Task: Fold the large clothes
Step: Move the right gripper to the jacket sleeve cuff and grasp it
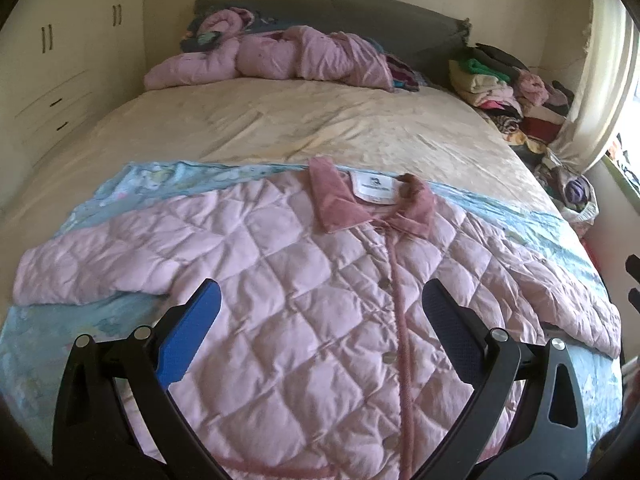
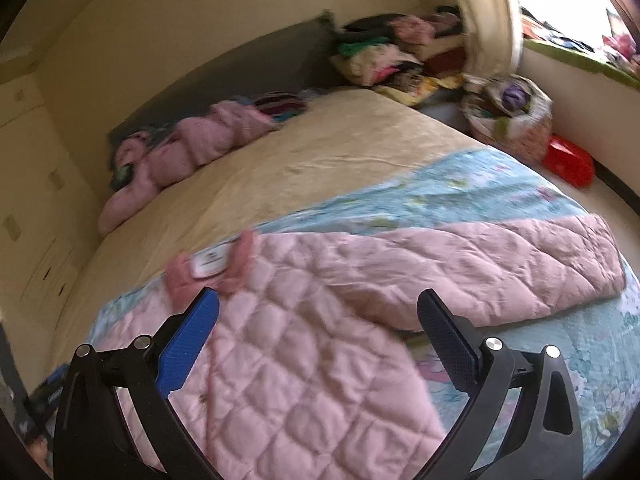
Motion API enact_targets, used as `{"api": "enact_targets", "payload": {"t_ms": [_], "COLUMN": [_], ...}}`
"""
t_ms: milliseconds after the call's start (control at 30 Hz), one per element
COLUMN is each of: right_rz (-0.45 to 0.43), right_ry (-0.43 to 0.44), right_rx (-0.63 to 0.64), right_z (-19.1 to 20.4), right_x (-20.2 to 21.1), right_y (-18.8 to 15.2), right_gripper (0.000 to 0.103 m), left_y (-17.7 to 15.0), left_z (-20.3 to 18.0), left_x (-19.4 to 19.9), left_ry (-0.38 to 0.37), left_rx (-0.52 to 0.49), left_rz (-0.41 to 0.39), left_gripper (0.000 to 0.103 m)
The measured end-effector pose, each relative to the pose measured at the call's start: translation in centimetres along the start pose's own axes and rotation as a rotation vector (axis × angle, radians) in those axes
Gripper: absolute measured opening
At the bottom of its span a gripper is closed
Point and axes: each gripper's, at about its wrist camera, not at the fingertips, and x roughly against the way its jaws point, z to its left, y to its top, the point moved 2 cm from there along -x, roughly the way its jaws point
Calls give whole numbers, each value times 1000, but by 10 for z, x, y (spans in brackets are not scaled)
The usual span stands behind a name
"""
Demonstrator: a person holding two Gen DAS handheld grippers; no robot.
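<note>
Hovering both grippers over the pink quilted jacket [image 1: 304,280], which lies face up and buttoned on a light blue floral blanket [image 1: 120,188] at the near end of the bed [image 1: 320,124]. My left gripper [image 1: 320,300] has its 2 fingers spread wide, nothing between them, above the jacket's chest beside the button placket. My right gripper [image 2: 318,308] is equally wide and empty, above the jacket's right shoulder area (this view is motion-blurred). The darker pink collar [image 1: 332,200] points toward the headboard, white label [image 1: 374,188] showing. Both sleeves lie stretched outward; 1 sleeve [image 2: 480,268] extends across the blanket. A second pink garment [image 1: 276,58] lies crumpled at the far end. Stacked clothes [image 1: 504,84] sit beside the bed near the curtain [image 1: 600,80].
</note>
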Motion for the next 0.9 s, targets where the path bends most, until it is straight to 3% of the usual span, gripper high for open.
{"api": "enact_targets", "payload": {"t_ms": [600,900], "right_rz": [32,101], "right_ry": [-253,-329], "right_rx": [-329,-618], "right_z": [-170,-265], "right_x": [-49,-70], "right_y": [-11,-41], "right_gripper": [99,99], "left_y": [-41,-63], "left_z": [-47,-64], "left_x": [-59,-77], "left_ry": [-12,8], "left_rx": [-72,-111], "left_rz": [91,153], "left_gripper": [94,94]}}
